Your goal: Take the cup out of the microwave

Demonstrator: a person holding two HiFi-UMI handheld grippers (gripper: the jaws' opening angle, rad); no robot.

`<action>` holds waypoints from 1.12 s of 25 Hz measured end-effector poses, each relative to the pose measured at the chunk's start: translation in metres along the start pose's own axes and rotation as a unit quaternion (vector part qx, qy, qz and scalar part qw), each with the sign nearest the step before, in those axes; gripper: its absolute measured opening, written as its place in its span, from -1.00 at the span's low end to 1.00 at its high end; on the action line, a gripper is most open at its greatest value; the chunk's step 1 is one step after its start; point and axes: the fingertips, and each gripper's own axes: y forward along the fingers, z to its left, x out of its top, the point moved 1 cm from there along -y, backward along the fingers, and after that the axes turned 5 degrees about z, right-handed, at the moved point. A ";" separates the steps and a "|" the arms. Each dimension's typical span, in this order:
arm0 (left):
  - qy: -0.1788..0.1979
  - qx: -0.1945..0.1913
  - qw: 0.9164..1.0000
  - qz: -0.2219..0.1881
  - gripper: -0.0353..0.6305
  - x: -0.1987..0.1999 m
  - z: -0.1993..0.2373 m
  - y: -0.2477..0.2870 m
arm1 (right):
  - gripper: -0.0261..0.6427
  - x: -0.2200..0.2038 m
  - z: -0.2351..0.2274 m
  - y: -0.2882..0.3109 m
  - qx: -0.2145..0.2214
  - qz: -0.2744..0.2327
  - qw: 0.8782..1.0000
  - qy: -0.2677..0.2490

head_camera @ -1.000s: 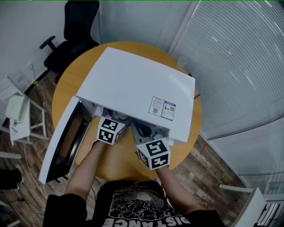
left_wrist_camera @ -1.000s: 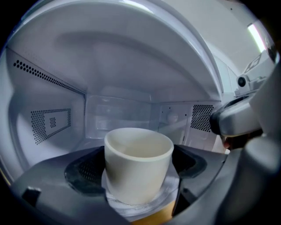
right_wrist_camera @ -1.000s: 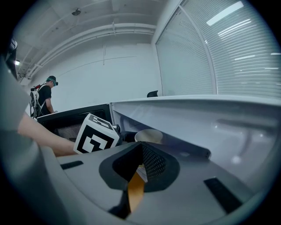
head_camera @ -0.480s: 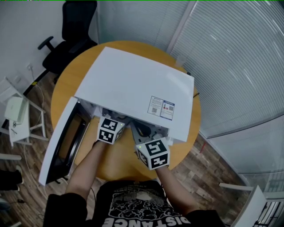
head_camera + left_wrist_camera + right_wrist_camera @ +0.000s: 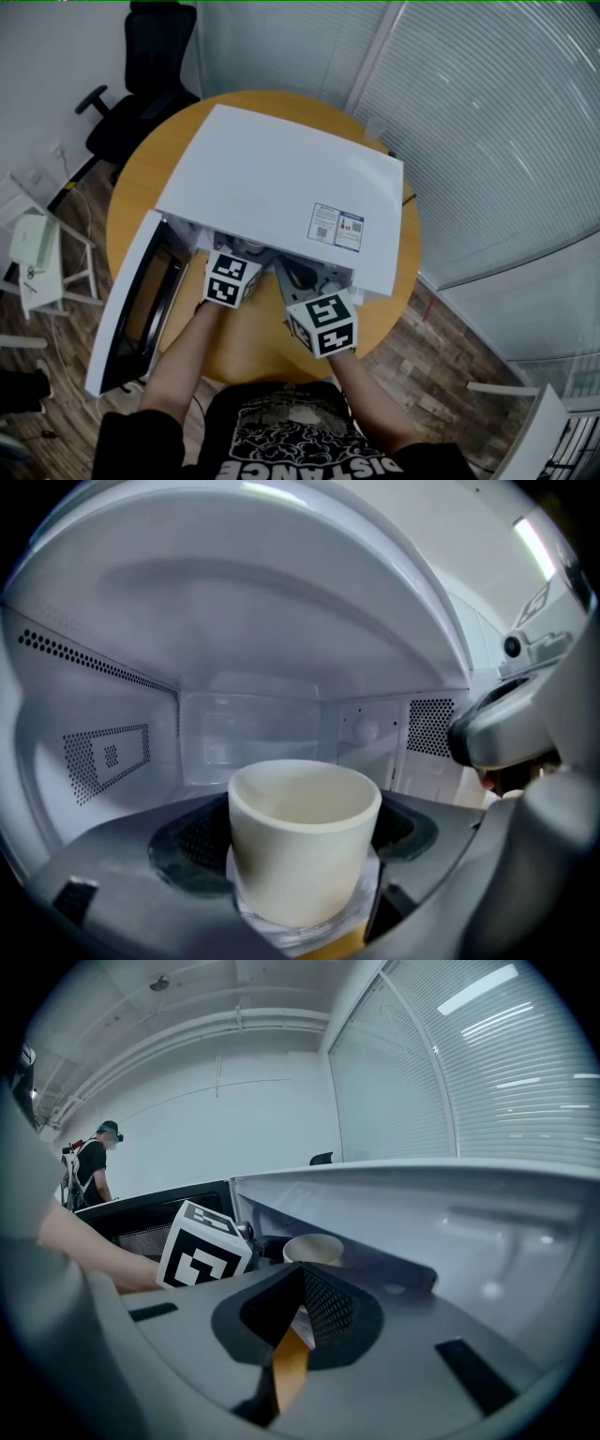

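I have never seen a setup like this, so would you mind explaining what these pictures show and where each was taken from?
There is no robot here: a person holds a two-jaw tool in each hand. One picture comes from a camera on the person's head, looking down on a white microwave with its door open, standing on a round wooden table. The other two come from cameras riding on the tools. The left tool reaches inside the microwave; its wide jaws have just been closing around a pale cup, but I see no pads pressing on it yet. The right tool sits before the opening, jaws shut and empty. The marker cubes are part of the tools.
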 end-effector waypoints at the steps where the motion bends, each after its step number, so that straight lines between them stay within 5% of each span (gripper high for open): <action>1: 0.001 0.000 1.000 0.000 0.42 0.000 -0.001 -0.001 | -0.87 0.000 0.000 -0.001 -0.002 0.000 1.000 0.001; 28: -0.003 0.001 1.000 -0.012 0.42 -0.008 -0.003 -0.045 | -0.87 -0.001 0.026 -0.023 -0.041 -0.022 0.999 0.012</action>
